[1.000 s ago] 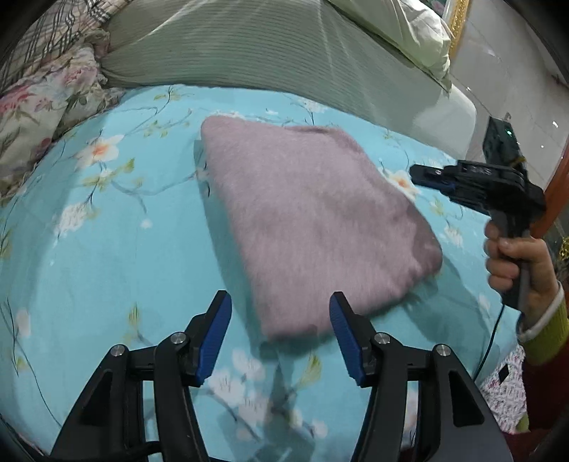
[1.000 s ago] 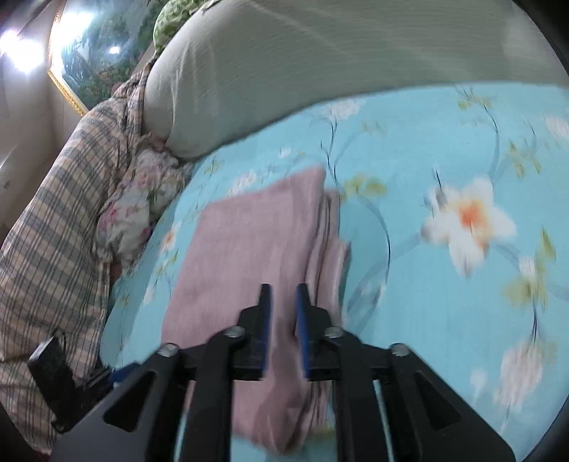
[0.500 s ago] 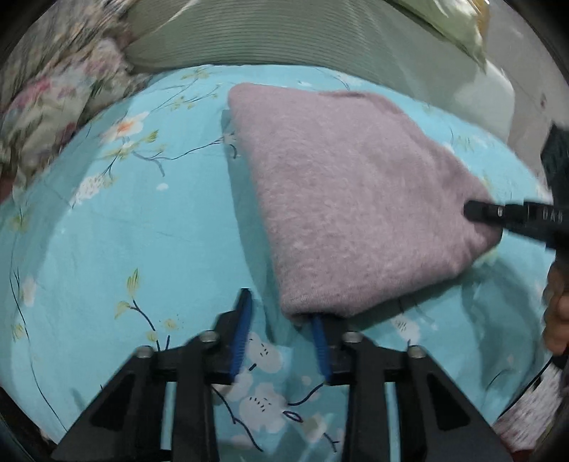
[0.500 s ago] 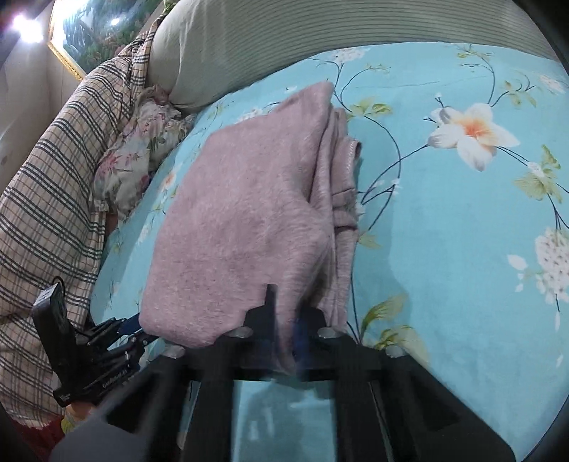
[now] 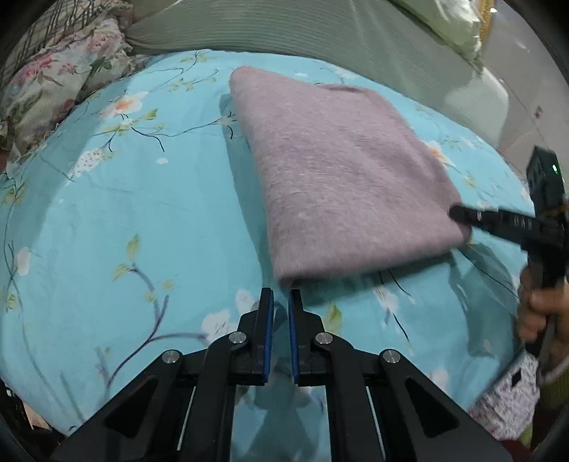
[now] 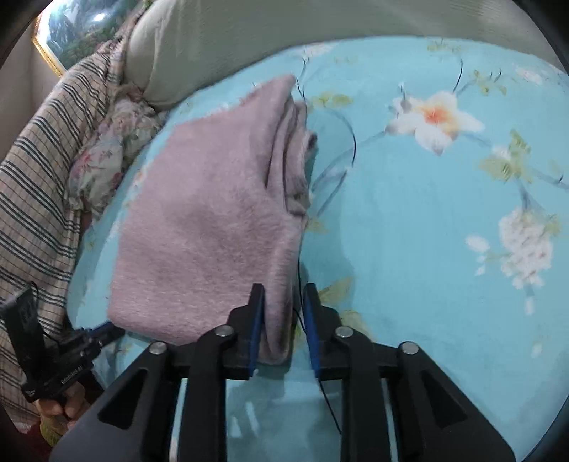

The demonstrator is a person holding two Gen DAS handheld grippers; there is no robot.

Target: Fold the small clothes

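A folded mauve fuzzy garment [image 5: 341,177] lies on the turquoise floral bedsheet [image 5: 124,220]. My left gripper [image 5: 280,298] sits just below the garment's near corner with its blue pads nearly together and nothing between them. My right gripper [image 6: 282,302] has its jaws partly apart around the garment's near right corner [image 6: 277,320], the folded layers lying between the pads. In the left wrist view the right gripper [image 5: 458,215] touches the garment's right corner. In the right wrist view the left gripper [image 6: 106,328] is at the garment's lower left corner.
A grey-green ribbed pillow [image 5: 284,28] lies along the back. A floral cushion [image 5: 46,81] and a checked blanket [image 6: 39,199] are at the left. A framed picture [image 6: 71,32] hangs behind. The sheet's front edge drops off near me.
My left gripper closed from wide open to nearly shut and pulled back off the garment's near corner. My right gripper moved onto the garment's corner and its jaws have opened around it.
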